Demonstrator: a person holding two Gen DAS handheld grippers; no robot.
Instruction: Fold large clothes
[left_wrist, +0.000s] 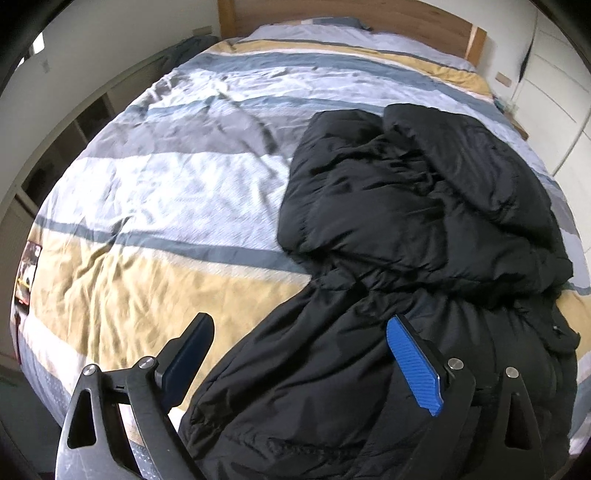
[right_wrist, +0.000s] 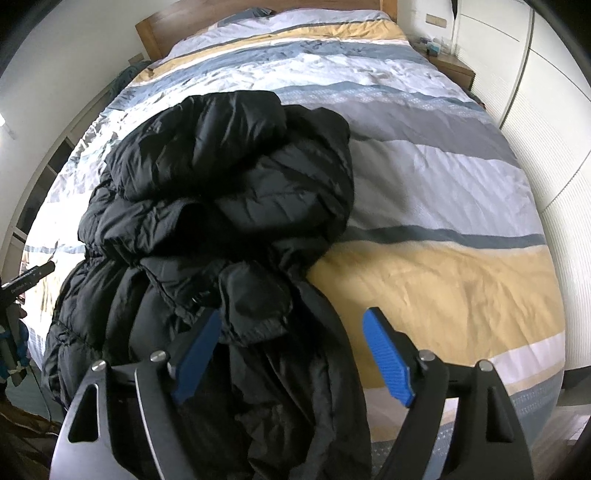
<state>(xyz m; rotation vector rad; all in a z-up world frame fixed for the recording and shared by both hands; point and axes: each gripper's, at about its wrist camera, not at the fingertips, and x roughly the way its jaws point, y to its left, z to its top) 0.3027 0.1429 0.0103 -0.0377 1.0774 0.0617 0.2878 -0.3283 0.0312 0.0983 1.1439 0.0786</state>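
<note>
Jaws spread wide and empty, the left gripper (left_wrist: 299, 354) and right gripper (right_wrist: 291, 350) hang over the near end of a black puffer jacket (left_wrist: 424, 206), heaped near the foot of a bed on its striped duvet (left_wrist: 159, 192). A grab at the slick, bunched padding would likely catch several layers and spoil the fold.

The black jacket (left_wrist: 424, 206) is puffy quilted cloth with a slight sheen. The striped duvet (left_wrist: 166, 192) is creased matt cloth; the headboard (left_wrist: 369, 14) is smooth wood. Ribbed blue pads (right_wrist: 388, 362) look rubbery.
</note>
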